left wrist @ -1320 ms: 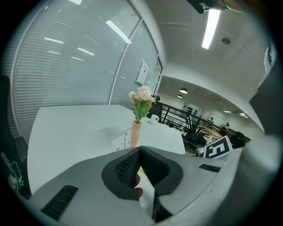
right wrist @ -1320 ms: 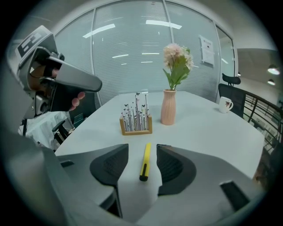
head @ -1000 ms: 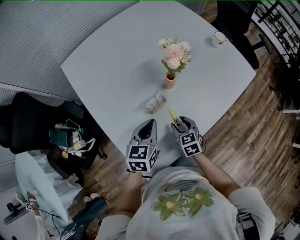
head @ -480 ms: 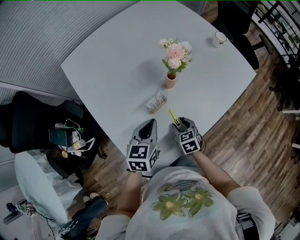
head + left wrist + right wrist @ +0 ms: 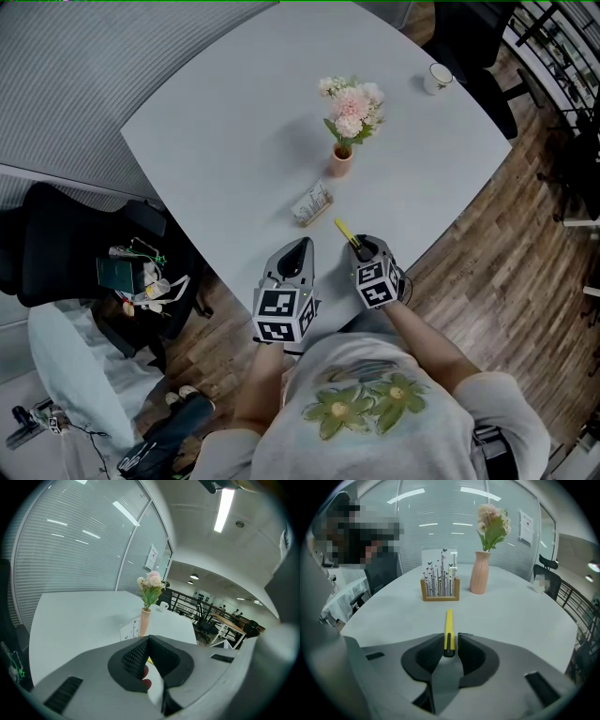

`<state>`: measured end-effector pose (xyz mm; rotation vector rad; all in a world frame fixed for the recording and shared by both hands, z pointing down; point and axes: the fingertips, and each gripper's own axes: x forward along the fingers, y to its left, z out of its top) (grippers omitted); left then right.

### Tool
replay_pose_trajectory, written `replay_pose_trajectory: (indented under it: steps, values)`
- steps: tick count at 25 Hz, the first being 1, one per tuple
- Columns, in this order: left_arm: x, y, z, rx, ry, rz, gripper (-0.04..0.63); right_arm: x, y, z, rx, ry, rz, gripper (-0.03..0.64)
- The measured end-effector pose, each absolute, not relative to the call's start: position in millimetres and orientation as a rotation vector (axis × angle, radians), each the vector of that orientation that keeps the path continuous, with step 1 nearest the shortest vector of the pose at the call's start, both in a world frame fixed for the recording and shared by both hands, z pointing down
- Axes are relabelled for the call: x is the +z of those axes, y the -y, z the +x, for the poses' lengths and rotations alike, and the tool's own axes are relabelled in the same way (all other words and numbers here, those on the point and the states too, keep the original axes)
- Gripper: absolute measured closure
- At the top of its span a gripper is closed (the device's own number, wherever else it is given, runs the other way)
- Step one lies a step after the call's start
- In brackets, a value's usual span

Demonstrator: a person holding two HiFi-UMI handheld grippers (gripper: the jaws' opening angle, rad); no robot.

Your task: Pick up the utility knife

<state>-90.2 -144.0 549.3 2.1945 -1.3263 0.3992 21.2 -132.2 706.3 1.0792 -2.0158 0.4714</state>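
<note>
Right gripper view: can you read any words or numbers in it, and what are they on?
No text can be read.
Card: only drawn plants and butterflies, no letters.
Paper: print too small to read.
Knife: no label shows.

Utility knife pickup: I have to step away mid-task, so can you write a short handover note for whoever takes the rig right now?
Right tool: jaws are closing around the near end of the yellow utility knife. A sliver of gap shows on one side, so there is no firm grip yet.
Left tool: shut and empty, held near the table's edge beside the right one.
Knife: lies flat on the white table, pointing toward the card holder.
Done: approach and alignment.
Left: finish the squeeze, then lift the knife.
</note>
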Motion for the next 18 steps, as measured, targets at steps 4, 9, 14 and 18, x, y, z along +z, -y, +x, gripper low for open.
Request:
replay_pose_trajectory:
  steps: [4,9,14,18]
  values:
    - [548.7,143.8,-90.8,0.4,1.325,2.196,0.592,705.6,132.0,20.2,0.446,2.018,1.07,0.533]
    - [549.5,145.8,-91.1,0.404,1.328,2.196,0.592,706.4,133.8,20.4,0.438,2.015,1.059,0.548]
    - [547.1,144.4,-91.8,0.411,1.334,2.203,0.592,706.2,132.7,19.5,0.443,2.014,1.034,0.548]
    - [543.9,145.0,-92.6,0.409,1.341,2.204,0.592,706.3,134.9,18.7,0.453,2.017,1.018,0.548]
